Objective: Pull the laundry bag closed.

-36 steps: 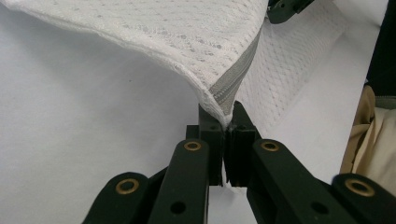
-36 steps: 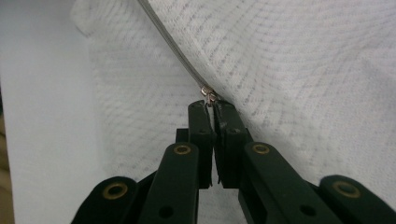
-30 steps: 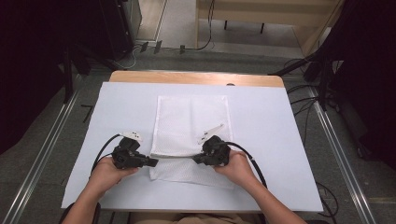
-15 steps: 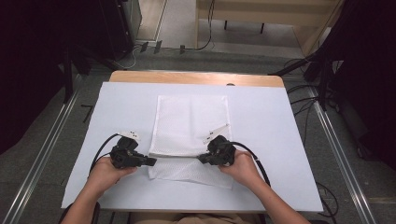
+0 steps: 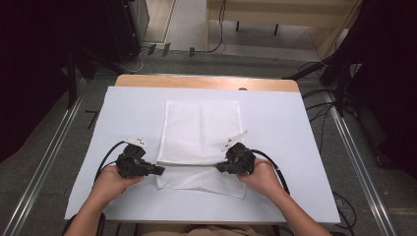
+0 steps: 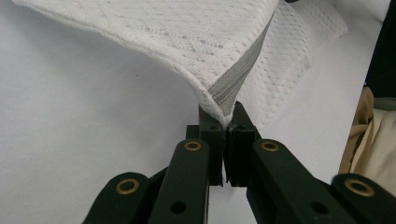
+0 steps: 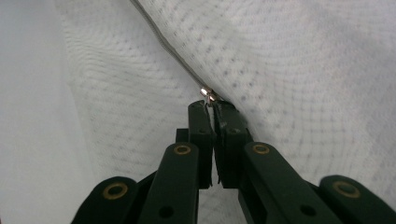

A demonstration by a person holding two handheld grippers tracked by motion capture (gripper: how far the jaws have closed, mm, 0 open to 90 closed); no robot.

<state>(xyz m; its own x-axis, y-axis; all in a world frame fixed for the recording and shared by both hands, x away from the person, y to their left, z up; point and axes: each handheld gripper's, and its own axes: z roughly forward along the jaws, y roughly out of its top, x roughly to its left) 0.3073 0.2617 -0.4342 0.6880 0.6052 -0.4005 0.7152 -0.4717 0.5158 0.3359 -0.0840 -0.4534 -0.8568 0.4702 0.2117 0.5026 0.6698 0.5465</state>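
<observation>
The white mesh bag (image 5: 201, 142) lies mid-way across the white table cover (image 5: 295, 128), nothing crowding it. Your left gripper (image 5: 156, 170) pinches the bag's near-left corner, jaws clamped on its grey zipper edge (image 6: 233, 84). Your right gripper (image 5: 220, 167) is clamped on the near-right corner, hands low beside the bag.

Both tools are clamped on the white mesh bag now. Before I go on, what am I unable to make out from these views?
- Zipper, high view: too small to see; whether it is open or closed stays unclear.
- Bag's contents: the white mesh hides the inside in every view.
- Right tool, its own view: the metal piece at its tips is blurred; a zipper pull, perhaps.
- Left tool, high view: tips hidden under the lifted bag edge.
</observation>
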